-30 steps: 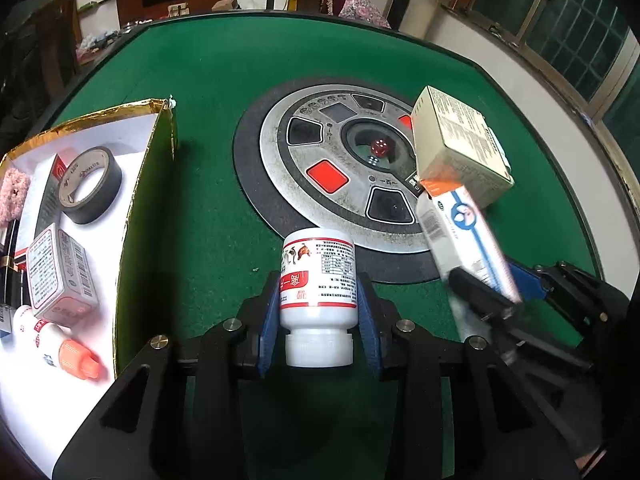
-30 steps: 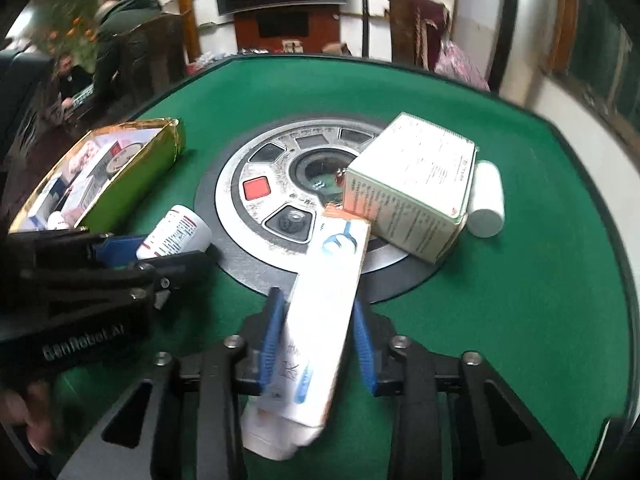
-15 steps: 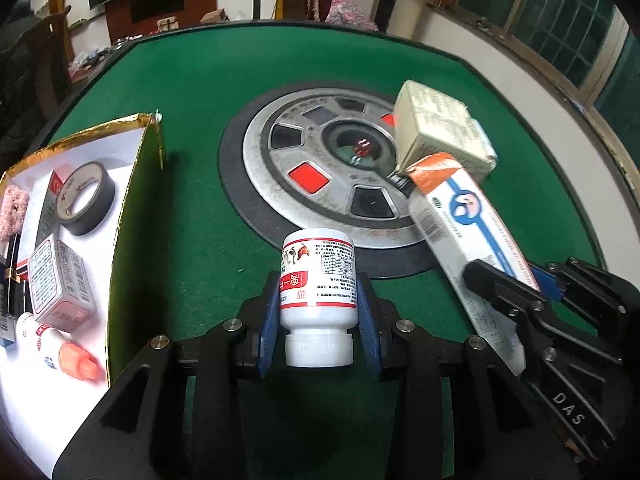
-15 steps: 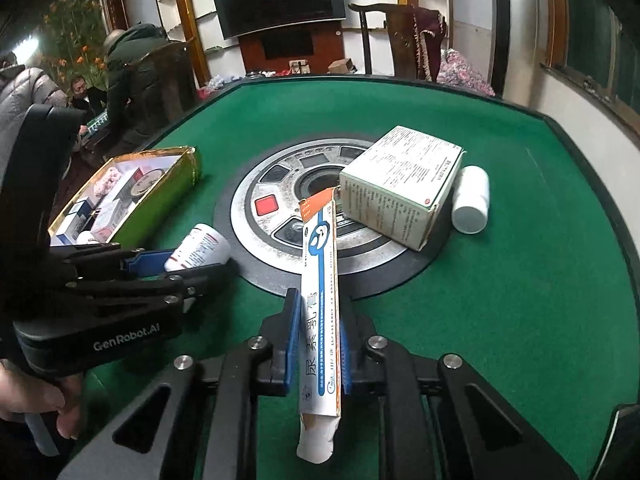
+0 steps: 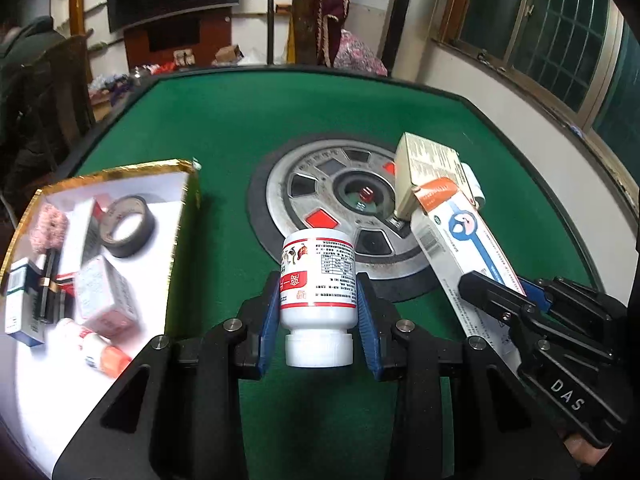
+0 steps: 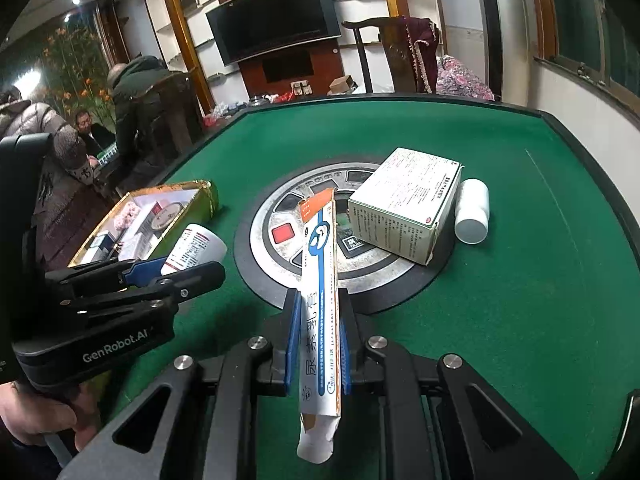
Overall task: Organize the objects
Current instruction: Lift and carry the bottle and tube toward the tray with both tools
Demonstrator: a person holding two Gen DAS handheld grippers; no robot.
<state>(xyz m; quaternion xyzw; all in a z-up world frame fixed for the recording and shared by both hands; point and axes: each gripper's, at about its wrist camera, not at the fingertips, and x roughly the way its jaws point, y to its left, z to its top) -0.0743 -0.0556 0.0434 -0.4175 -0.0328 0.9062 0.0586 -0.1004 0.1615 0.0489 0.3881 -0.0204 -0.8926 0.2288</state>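
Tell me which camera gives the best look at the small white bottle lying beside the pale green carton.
The right wrist view. There the small white bottle lies in full sight on the green felt, right of the pale green carton. In the left wrist view the carton hides nearly all of it; only a white sliver shows.

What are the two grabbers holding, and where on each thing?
Left gripper: white pill bottle, squeezed around its lower body near the cap. Right gripper: long ointment box, pinched on its flat sides near its lower end.

Wall television (image 6: 276, 24), wooden chair (image 6: 394, 56)
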